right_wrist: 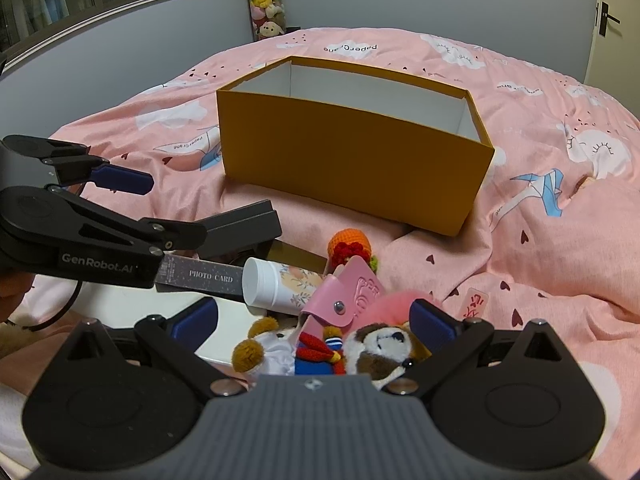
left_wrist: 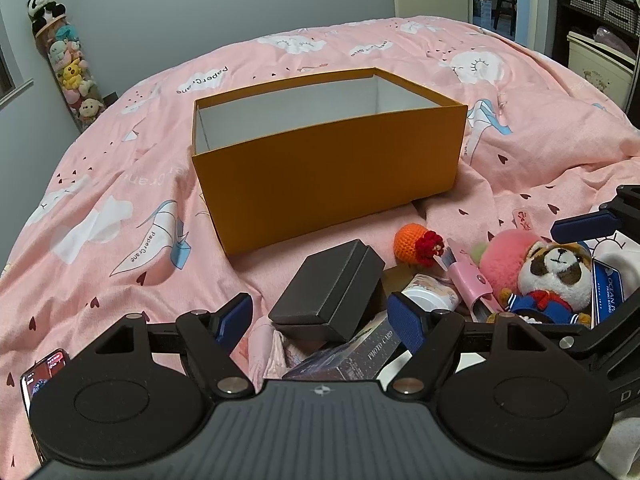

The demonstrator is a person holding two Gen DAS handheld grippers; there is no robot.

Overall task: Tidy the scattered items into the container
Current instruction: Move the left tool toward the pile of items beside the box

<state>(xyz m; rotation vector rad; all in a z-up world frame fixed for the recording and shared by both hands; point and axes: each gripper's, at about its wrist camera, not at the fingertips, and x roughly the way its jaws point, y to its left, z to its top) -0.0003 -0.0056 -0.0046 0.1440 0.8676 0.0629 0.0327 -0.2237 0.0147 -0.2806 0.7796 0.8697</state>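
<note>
An open orange box (left_wrist: 328, 172) with a white inside stands on the pink bed; it also shows in the right wrist view (right_wrist: 352, 168). A pile of small items lies in front of it. My left gripper (left_wrist: 320, 314) is open, its jaws on either side of a black box (left_wrist: 326, 292). My right gripper (right_wrist: 314, 320) is open around a plush raccoon in a blue sailor suit (right_wrist: 376, 346), which also shows in the left wrist view (left_wrist: 556, 280). Nearby lie a white tube (right_wrist: 276, 286), a pink key pouch (right_wrist: 344, 300), an orange crochet ball (left_wrist: 410, 242) and a photo card pack (right_wrist: 200, 276).
A pink fluffy ball (left_wrist: 506, 254) lies beside the raccoon. A phone (left_wrist: 40, 376) lies at the lower left of the bed. A tube of plush toys (left_wrist: 70, 66) leans on the wall. Shelves (left_wrist: 600, 12) stand at the far right. The pink duvet (right_wrist: 560, 240) is wrinkled.
</note>
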